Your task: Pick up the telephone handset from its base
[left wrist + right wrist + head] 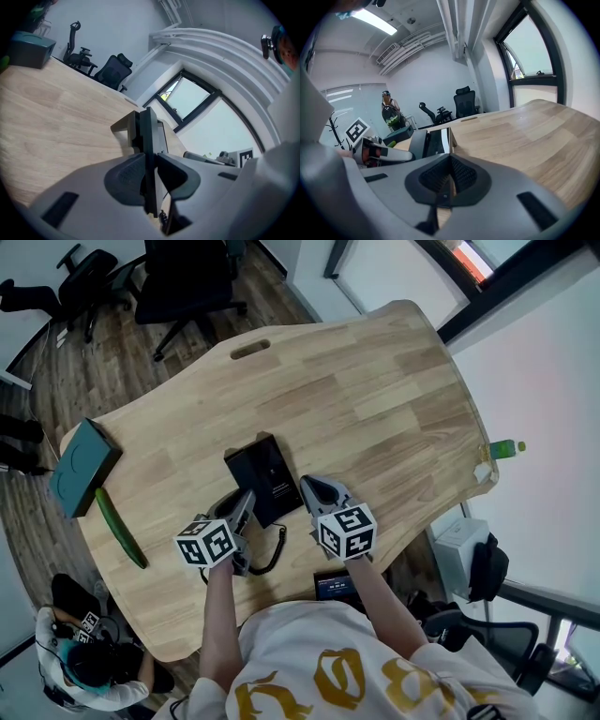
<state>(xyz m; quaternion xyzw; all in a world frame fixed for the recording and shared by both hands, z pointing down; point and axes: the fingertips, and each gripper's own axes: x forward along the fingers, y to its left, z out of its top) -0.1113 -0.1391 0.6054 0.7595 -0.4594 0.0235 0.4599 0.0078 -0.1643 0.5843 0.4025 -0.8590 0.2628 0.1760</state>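
A wooden table (375,381) carries the black telephone base (267,470). At its left edge the handset (149,140) sits edge-on between the left gripper (151,161) jaws, pinched narrowly, its long axis running straight ahead of them (coiled cord (274,554) trailing beneath). The right gripper (450,176), jaws together and empty, is just right of the base.

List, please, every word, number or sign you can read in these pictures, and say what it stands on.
No text can be read for certain.
On the shirt: ornate gold lettering, cut off by the picture's edge, unreadable.
On the telephone base: a small pale label, too small to read.
On the marker cubes: black-and-white square patterns only, no letters.
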